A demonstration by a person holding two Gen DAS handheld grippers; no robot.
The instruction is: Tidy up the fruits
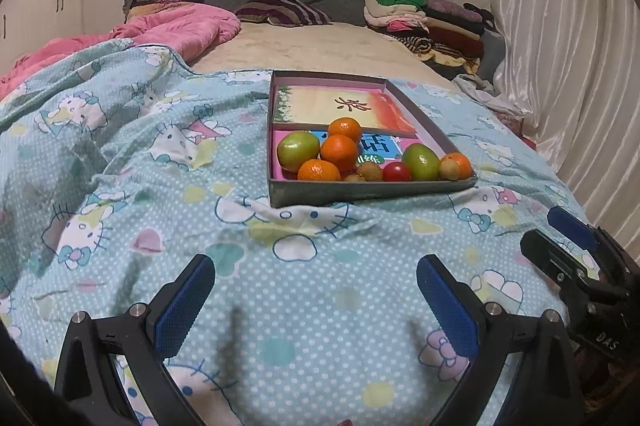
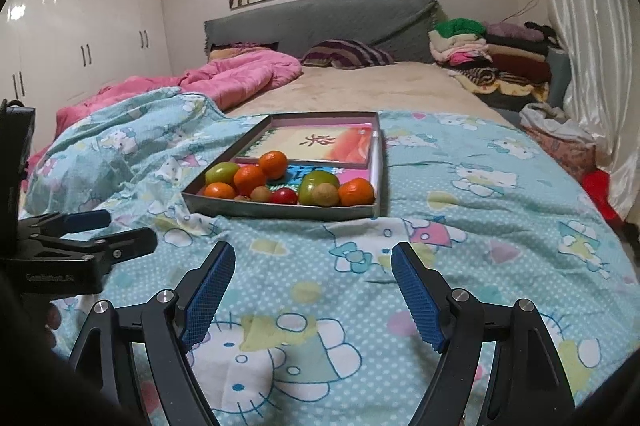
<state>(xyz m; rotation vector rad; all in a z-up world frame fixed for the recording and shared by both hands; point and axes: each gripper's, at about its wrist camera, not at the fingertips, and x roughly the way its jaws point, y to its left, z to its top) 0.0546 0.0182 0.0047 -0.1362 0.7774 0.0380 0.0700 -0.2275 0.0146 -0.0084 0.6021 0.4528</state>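
Observation:
A shallow grey box lies on the blue cartoon-print quilt. Its near part holds several fruits: oranges, two green fruits, a small red tomato and small brown fruits. My left gripper is open and empty, low over the quilt in front of the box. My right gripper is open and empty, beside it to the right. Each gripper shows at the edge of the other's view.
Books fill the far part of the box. A pink duvet is bunched at the left, a striped pillow lies by the grey headboard, and folded clothes are stacked at the right near the white curtain.

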